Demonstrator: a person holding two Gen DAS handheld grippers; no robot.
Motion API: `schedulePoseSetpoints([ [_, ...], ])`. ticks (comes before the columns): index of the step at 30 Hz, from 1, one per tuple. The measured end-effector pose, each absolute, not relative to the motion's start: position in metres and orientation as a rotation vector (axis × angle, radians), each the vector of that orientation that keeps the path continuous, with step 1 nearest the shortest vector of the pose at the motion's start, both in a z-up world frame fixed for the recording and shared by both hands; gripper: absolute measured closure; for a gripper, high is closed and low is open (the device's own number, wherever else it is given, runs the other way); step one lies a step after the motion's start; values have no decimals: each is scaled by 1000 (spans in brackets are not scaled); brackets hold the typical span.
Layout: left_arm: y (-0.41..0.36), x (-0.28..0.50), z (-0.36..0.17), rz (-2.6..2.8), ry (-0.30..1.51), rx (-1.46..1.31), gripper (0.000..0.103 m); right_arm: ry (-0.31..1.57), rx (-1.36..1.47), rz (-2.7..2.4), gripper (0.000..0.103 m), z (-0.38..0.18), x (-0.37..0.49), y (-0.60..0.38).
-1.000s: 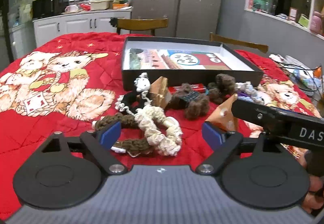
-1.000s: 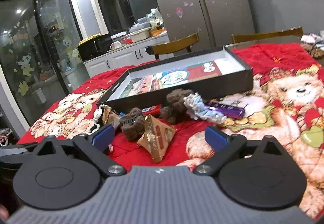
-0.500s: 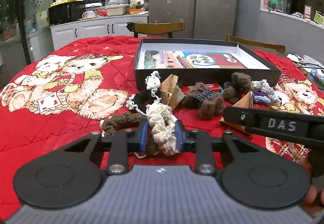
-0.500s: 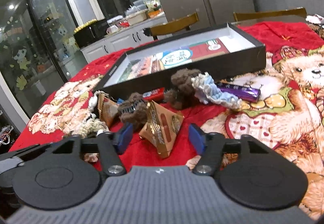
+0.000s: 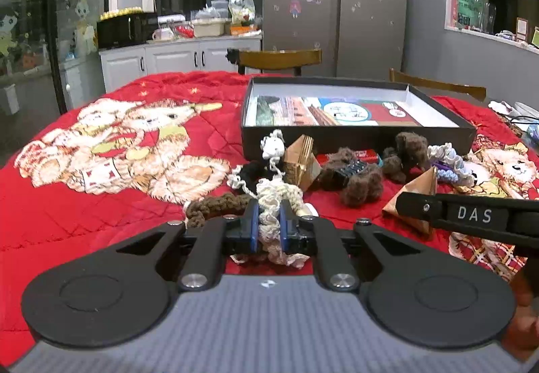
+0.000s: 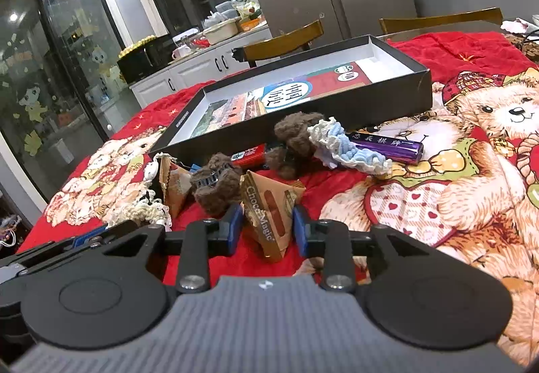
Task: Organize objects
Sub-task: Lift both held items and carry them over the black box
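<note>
Scrunchie [image 5: 269, 204], cream knit, is sitting pinched between the pads of the left tool [image 5: 268, 231], just in front of the black box [image 5: 353, 138] on the red-quilted surface [image 5: 101, 214]. Fabric is bunching and squashing under the pads: soft, light, unlikely to break, but probably snagging the brown scrunchie [image 5: 215, 206] touching it. Right tool [image 6: 267, 231] is straddling the pyramid snack packet [image 6: 269, 211] in front of the same box, pads half-closed; contact unclear. Packet is looking light and crinkly; gripping its flat faces seems safest.
</note>
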State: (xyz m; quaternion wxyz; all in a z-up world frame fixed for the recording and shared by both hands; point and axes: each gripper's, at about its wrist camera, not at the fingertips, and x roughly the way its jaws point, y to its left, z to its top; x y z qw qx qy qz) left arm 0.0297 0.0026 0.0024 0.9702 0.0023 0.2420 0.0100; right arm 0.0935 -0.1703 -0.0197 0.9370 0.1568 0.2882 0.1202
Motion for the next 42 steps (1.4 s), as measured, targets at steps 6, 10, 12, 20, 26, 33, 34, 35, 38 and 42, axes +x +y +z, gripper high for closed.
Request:
schedulePoseSetpoints([
  [6, -2, 17, 8, 4, 401, 30, 88, 542, 346, 250, 69, -17, 87, -174],
  [10, -6, 7, 11, -1, 344, 49, 88, 522, 357, 246, 69, -16, 85, -176],
  [12, -9, 3, 12, 0, 318, 60, 88, 516, 360, 244, 69, -16, 85, -177],
  [20, -12, -6, 14, -7, 277, 73, 88, 496, 354, 260, 69, -14, 82, -177],
  [26, -8, -5, 15, -4, 292, 46, 88, 468, 347, 290, 70, -12, 78, -175],
  [33, 0, -8, 25, -47, 286, 19, 88, 459, 326, 355, 71, 4, 75, -166],
  [34, 3, -9, 28, -53, 284, 10, 88, 456, 318, 363, 71, 9, 74, -165],
  [35, 5, -10, 32, -56, 282, 3, 88, 449, 313, 373, 71, 15, 73, -164],
  [38, 16, -9, 46, -60, 281, -28, 88, 413, 303, 417, 71, 36, 71, -162],
  [42, 27, -7, 72, -81, 241, -50, 88, 374, 296, 470, 71, 68, 73, -158],
])
